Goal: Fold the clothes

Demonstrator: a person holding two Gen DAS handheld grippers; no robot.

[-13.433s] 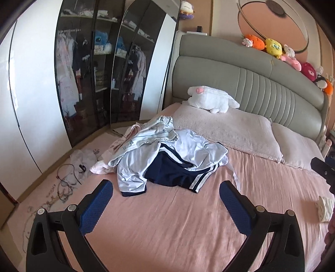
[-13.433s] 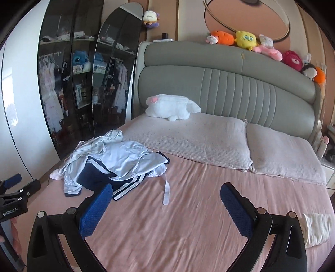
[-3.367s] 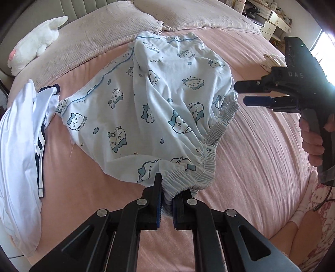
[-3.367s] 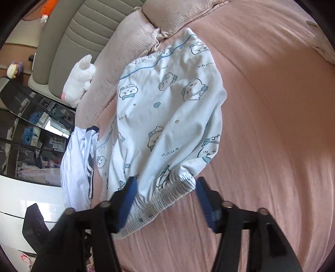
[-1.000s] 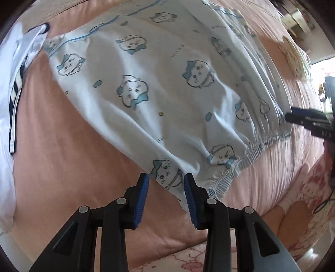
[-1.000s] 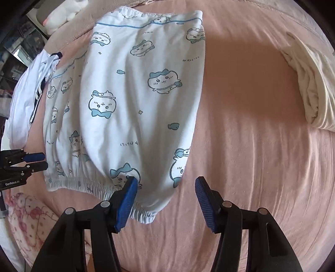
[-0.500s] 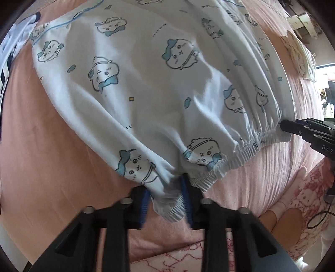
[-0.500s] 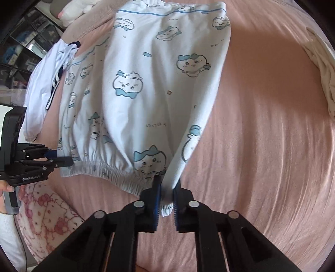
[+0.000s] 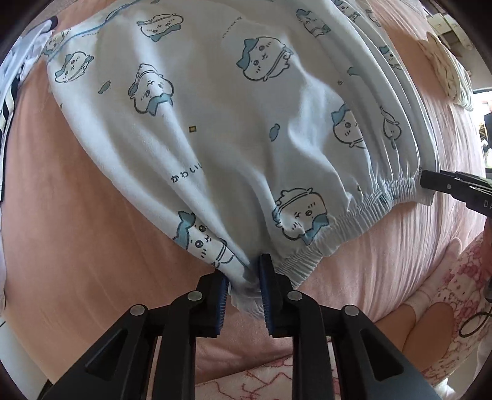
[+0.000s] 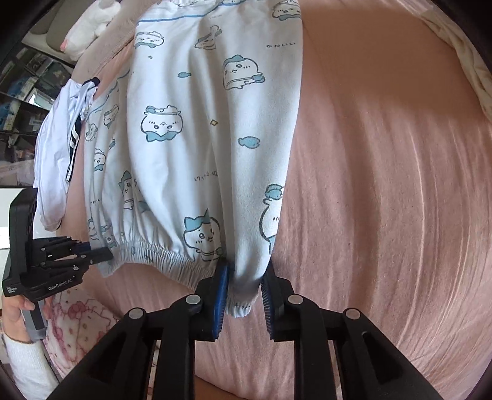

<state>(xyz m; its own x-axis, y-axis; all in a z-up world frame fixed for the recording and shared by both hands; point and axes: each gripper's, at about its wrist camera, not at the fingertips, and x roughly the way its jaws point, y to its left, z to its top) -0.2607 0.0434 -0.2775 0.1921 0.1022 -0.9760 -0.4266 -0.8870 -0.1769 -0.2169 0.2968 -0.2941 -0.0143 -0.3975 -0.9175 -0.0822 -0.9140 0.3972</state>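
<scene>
Light-blue pyjama trousers (image 9: 246, 123) printed with cartoon animals lie spread on the pink bed, their elastic waistband (image 9: 353, 221) nearest me. My left gripper (image 9: 243, 283) is shut on one end of that waistband, with cloth bunched between its blue pads. My right gripper (image 10: 244, 289) is shut on the other end of the trousers (image 10: 200, 138). Each gripper shows in the other's view: the right gripper (image 9: 430, 181) at the far end of the waistband, the left gripper (image 10: 98, 254) at its left corner.
A white and navy garment (image 10: 55, 147) lies on the bed left of the trousers. A cream cloth (image 10: 467, 61) sits at the right edge. The pink sheet (image 10: 384, 184) is bare on the right. A white plush (image 10: 89, 27) rests by the pillow. A person's socked foot (image 9: 427, 295) is below the bed edge.
Both grippers stood open a second ago. The right one shut on the waistband corner first, then the left one closed on its end. The trousers now look closer and stretched between them.
</scene>
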